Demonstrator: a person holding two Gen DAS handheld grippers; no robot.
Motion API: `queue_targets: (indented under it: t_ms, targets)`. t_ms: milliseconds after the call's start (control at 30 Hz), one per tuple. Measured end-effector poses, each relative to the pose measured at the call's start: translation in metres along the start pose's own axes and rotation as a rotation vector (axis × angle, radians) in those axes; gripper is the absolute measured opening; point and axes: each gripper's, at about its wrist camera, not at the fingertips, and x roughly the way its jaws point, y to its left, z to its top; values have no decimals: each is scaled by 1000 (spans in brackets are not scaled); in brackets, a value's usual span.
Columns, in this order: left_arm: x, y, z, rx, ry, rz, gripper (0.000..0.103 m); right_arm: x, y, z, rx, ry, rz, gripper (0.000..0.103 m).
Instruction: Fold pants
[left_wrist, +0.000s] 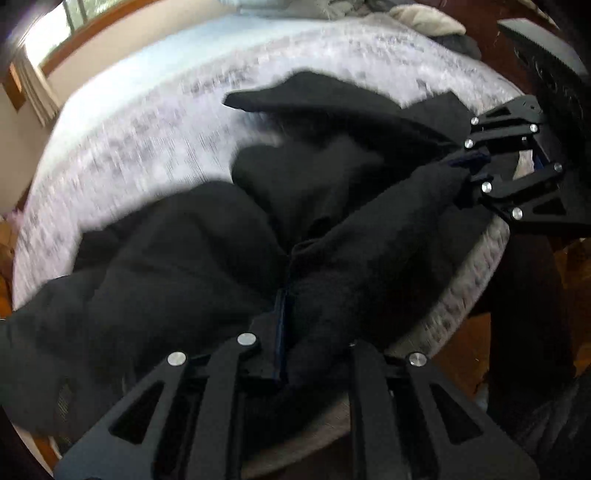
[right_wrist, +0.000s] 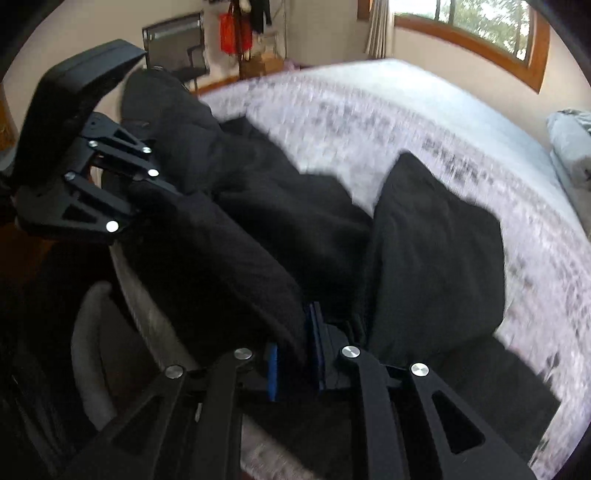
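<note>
- The left gripper sits at the near edge of the bed. Its fingers are pressed close together on a thick bunch of the black pants.
- The pants lie in a messy heap on the near part of the bed, and some cloth hangs off the left side.
- One pant leg sticks out flat across the pale, speckled bed cover, farther from the grippers.
- The pants look soft and floppy, like fleece. They are probably not heavy, but they are thick, so a bunch of them fills the fingers.
- Soft cloth like this sags and droops where nothing holds it. It will likely not slip much, because it looks fuzzy.
- The right gripper is also at the near edge. Its blue pads squeeze a fold of the same pants.
- A good place to hold is likely a flat edge, like the waist or a leg end, not a fat bunch in the middle.
- The two grippers hold the cloth apart from each other, with a band of pants between them.
- A window is on the far wall behind the bed.
</note>
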Motion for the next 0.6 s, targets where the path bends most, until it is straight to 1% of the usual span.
queue_targets:
  t_ms: [33, 100, 200, 233, 267, 300, 333, 367, 400, 433, 467, 533, 567, 600]
  targets:
    - [8, -6, -10, -13, 20, -20, 11, 5, 0, -5, 11, 14, 4, 15]
    - [19, -9, -19, -22, 37, -48, 12, 11, 2, -15, 31, 38, 14, 15]
    - [23, -14, -25, -35, 14, -30, 13, 20, 2, -24, 57, 46, 7, 16]
    - [22, -14, -25, -46, 15, -45, 16, 20, 1, -23, 61, 42, 9, 17]
    - [21, -10, -24, -73, 18, -73, 17, 20, 0, -22, 64, 43, 10, 21]
    - [20, -6, -23, -98, 21, -95, 19, 18, 0, -21, 70, 45, 25, 31]
    - [19, -2, -23, -114, 22, -114, 21, 16, -1, -18, 77, 41, 57, 38]
    - [17, 2, -23, -132, 21, -142, 21, 12, 0, -18, 87, 32, 97, 58]
    - [15, 8, -21, -146, 21, -163, 25, 6, 1, -16, 97, 23, 141, 79]
    - [12, 10, -21, -158, 25, -176, 35, -1, 1, -14, 109, 4, 183, 85]
    - [10, 12, -23, -169, 35, -185, 39, -9, 2, -12, 119, -16, 196, 86]
    - [1, 15, -28, -181, 30, -200, 57, -31, -4, -7, 159, -86, 246, 86]
    - [-5, 16, -32, -180, 18, -225, 62, -42, -9, -5, 187, -129, 277, 86]
    - [-11, 15, -34, -180, 8, -244, 73, -52, -14, -4, 220, -174, 295, 86]
